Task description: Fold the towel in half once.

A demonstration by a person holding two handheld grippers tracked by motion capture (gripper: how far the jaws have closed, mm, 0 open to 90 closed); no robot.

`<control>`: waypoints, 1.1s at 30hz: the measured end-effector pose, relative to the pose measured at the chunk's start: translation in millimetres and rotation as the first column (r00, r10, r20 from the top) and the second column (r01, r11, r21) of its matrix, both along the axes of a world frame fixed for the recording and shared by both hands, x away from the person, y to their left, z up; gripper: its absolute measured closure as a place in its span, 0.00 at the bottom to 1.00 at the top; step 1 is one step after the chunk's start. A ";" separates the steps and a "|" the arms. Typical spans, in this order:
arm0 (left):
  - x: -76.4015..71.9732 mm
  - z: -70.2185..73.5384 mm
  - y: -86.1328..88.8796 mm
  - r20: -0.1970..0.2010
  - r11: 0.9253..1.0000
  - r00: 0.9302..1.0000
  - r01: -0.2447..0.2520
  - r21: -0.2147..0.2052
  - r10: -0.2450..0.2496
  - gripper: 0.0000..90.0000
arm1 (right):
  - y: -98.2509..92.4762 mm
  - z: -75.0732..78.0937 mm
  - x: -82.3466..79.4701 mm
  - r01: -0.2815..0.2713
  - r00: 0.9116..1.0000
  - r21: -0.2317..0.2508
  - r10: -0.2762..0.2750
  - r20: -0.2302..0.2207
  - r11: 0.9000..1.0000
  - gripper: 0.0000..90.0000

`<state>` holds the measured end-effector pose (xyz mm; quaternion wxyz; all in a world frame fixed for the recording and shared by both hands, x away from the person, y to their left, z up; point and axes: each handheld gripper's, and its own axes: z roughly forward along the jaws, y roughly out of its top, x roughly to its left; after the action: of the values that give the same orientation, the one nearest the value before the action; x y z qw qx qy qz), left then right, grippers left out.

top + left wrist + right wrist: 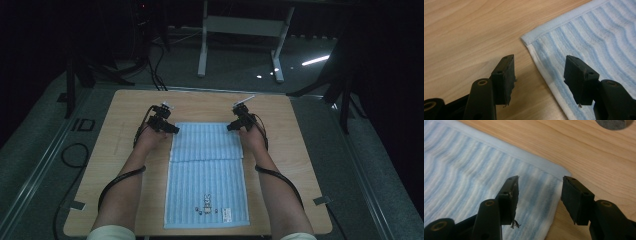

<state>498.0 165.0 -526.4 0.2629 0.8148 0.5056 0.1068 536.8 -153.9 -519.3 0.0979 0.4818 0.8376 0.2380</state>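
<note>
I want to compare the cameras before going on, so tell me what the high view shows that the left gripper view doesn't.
The high view takes in the whole blue striped towel, folded partway so a doubled far section lies over the near half, the small printed figures and label near its near edge, both forearms, the right gripper at the far right corner, and the floor beyond the table. The left gripper view gives a close look at the towel's far left corner with its pale hem, straddled by open jaws. Both show the left gripper, towel and wooden table.
</note>
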 end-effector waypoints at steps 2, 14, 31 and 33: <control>1.6 -3.4 -1.7 -0.004 1.000 1.000 0.005 0.006 -0.005 0.46 | 0.3 -1.8 2.4 0.020 1.000 -0.027 -0.020 0.001 0.999 0.53; 2.7 -11.0 -16.4 0.018 0.999 0.999 0.041 0.025 -0.042 0.53 | 9.0 -8.6 4.3 0.015 1.000 -0.081 -0.016 -0.014 0.997 0.71; -5.3 11.9 -27.6 0.068 0.993 0.993 0.100 -0.056 -0.096 0.97 | 6.1 15.4 2.9 -0.031 0.999 -0.067 0.031 -0.010 0.997 0.97; -6.9 20.8 -26.7 0.084 0.992 0.992 0.104 -0.075 -0.097 0.96 | 4.2 24.0 2.4 -0.040 0.999 -0.069 0.041 0.011 0.997 0.97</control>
<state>491.1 138.3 -505.6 0.3204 0.8231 0.4567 0.1059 539.2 -149.6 -495.2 0.1146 0.4597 0.8542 0.2140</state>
